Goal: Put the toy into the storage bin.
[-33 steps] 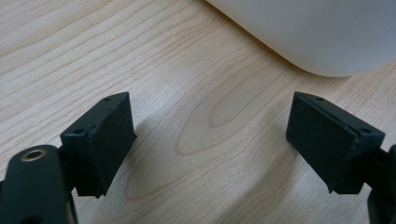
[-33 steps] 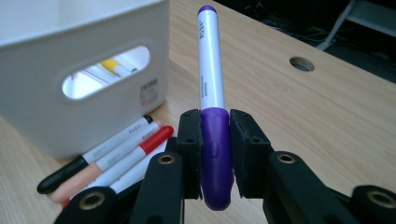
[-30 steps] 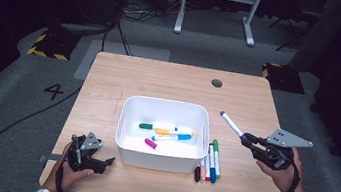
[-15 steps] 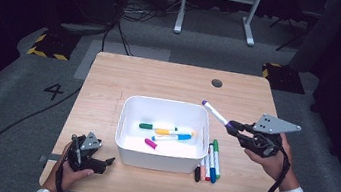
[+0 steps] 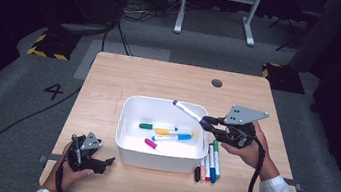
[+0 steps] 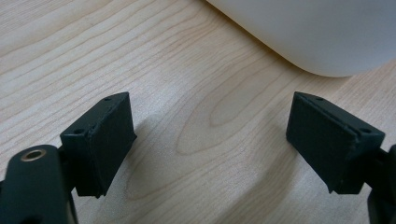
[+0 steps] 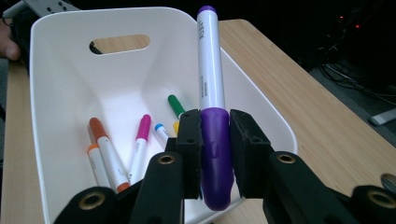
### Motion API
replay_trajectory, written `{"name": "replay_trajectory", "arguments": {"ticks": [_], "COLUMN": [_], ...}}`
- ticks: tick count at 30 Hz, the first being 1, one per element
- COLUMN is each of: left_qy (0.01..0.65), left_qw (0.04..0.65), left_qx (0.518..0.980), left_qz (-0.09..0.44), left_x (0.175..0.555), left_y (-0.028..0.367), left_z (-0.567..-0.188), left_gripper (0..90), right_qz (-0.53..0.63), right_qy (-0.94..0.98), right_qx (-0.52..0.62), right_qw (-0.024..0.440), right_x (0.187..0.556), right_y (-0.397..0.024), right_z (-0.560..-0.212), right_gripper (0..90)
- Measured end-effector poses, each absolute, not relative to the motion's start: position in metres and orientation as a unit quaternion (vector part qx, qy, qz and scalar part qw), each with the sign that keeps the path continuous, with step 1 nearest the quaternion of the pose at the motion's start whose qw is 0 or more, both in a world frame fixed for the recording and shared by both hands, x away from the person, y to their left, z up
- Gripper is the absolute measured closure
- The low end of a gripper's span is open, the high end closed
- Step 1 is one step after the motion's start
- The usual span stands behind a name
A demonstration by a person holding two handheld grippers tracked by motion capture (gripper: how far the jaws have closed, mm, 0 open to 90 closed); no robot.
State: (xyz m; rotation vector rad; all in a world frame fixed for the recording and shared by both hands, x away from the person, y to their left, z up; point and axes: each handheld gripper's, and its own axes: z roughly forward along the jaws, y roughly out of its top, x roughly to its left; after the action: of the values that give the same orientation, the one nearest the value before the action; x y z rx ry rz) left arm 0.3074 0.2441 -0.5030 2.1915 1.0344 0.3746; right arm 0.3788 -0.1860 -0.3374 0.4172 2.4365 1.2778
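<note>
My right gripper (image 5: 211, 123) is shut on a purple-capped white marker (image 5: 188, 111), clamped at its purple cap (image 7: 215, 154), and holds it over the right side of the white bin (image 5: 126, 145). Inside the bin (image 7: 51, 79) lie several markers, among them a green one (image 5: 156, 127), a blue one (image 5: 172, 137) and a pink one (image 5: 150, 143). A row of markers (image 5: 208, 164) lies on the table just right of the bin. My left gripper (image 5: 98, 161) rests on the table at the front left, open, with bare wood between its jaws (image 6: 210, 140).
The wooden table (image 5: 160, 79) has a small dark round hole (image 5: 216, 83) near its far right. The bin's rounded corner (image 6: 317, 37) sits just beyond my left gripper. Cables trail on the grey floor at the left (image 5: 13, 124).
My right gripper has carried the purple marker leftward from beside the bin to above its right side. The left gripper has stayed put.
</note>
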Motion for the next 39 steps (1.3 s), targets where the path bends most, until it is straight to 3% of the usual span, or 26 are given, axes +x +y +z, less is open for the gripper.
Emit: {"name": "replay_trajectory", "arguments": {"ticks": [24,39], "left_qy": [0.397,0.397], "left_qw": [0.338,0.338], "left_qx": [0.841,0.841], "left_qz": [0.143,0.145], "left_x": [0.307,0.307], "left_y": [0.244,0.244], "left_z": [-0.503,-0.503], "left_gripper": [15.3,15.3], "right_qz": [0.379,0.339], "right_qy": [0.919,0.940], "right_qx": [0.072,0.028], "right_qw": [0.078,0.028], "right_x": [0.391,0.369], "right_y": [-0.113,-0.107], "right_z": [-0.368,-0.372], "right_gripper": [75.3,75.3]}}
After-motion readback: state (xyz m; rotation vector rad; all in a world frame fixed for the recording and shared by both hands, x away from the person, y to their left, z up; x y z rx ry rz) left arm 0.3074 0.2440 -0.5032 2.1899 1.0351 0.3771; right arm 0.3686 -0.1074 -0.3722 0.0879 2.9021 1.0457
